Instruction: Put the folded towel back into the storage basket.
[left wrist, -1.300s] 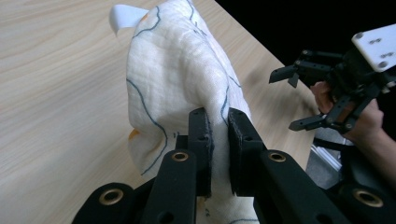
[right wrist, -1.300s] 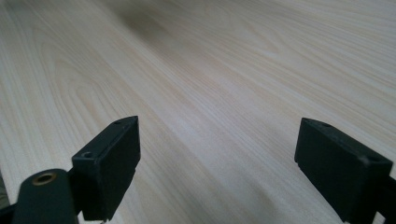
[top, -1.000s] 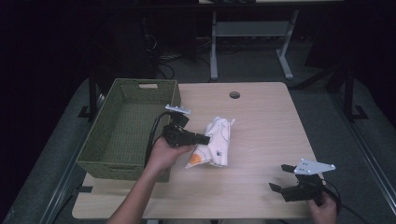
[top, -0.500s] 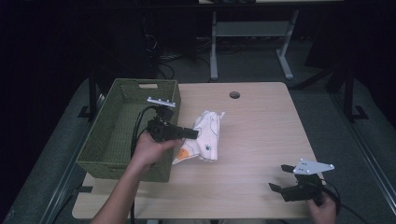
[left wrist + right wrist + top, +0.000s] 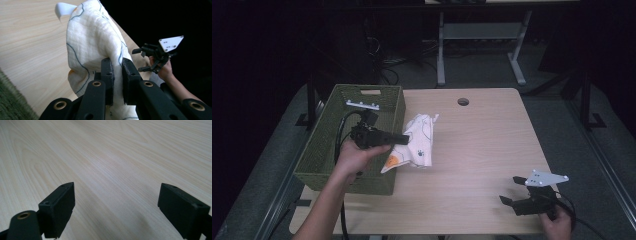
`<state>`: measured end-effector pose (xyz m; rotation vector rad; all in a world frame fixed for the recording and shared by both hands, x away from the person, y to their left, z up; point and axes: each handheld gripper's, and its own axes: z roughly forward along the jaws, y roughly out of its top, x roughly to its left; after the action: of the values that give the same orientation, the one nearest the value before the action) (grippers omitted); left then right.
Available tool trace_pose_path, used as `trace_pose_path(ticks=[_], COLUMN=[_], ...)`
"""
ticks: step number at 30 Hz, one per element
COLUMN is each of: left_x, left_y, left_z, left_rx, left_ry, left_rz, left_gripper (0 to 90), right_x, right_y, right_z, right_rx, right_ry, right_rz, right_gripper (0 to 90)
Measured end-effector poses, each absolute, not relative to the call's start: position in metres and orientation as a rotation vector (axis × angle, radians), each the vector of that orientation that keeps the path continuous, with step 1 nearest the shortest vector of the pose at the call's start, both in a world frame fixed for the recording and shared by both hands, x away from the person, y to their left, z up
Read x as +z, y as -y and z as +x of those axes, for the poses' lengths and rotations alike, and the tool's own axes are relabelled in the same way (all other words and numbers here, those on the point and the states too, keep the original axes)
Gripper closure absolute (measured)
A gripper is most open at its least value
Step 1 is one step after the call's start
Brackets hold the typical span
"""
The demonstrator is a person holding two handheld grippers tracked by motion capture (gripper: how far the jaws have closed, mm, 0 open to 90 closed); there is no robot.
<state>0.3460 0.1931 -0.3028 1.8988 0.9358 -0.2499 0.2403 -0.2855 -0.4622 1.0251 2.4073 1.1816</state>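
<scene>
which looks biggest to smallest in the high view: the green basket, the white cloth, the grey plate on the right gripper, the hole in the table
1. green basket
2. white cloth
3. grey plate on the right gripper
4. hole in the table

The plate sits nearer the camera than the hole, so that last pair is less sure.
</scene>
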Motion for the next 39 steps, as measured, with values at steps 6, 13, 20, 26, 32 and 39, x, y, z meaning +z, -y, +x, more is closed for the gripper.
trace_pose_path(ticks=[6,13,20,26,32,39], left_x=[-0.298,-0.294,-0.290,-0.289,-0.292,-0.293], left_y=[-0.205,-0.219,-0.233,-0.248,-0.260,-0.276], left_z=[0.347,0.350,0.353,0.357,0.362,0.364], left_rx=[-0.237,-0.234,-0.235,-0.236,-0.241,-0.227], left_ry=[-0.949,-0.955,-0.963,-0.980,-0.992,-1.018], left_rz=[1.889,1.882,1.866,1.846,1.844,1.833], left_gripper=[82.3,82.3,82.3,82.3,82.3,82.3], right_x=[-0.462,-0.462,-0.463,-0.464,-0.464,-0.465], right_y=[0.286,0.287,0.289,0.290,0.292,0.293], right_z=[0.241,0.240,0.241,0.241,0.241,0.242], right_rx=[1.179,1.174,1.171,1.167,1.166,1.153], right_ry=[-2.407,-2.392,-2.385,-2.378,-2.367,-2.370], right_rz=[1.035,1.038,1.051,1.068,1.083,1.091], right_gripper=[13.8,13.8,13.8,13.8,13.8,13.8])
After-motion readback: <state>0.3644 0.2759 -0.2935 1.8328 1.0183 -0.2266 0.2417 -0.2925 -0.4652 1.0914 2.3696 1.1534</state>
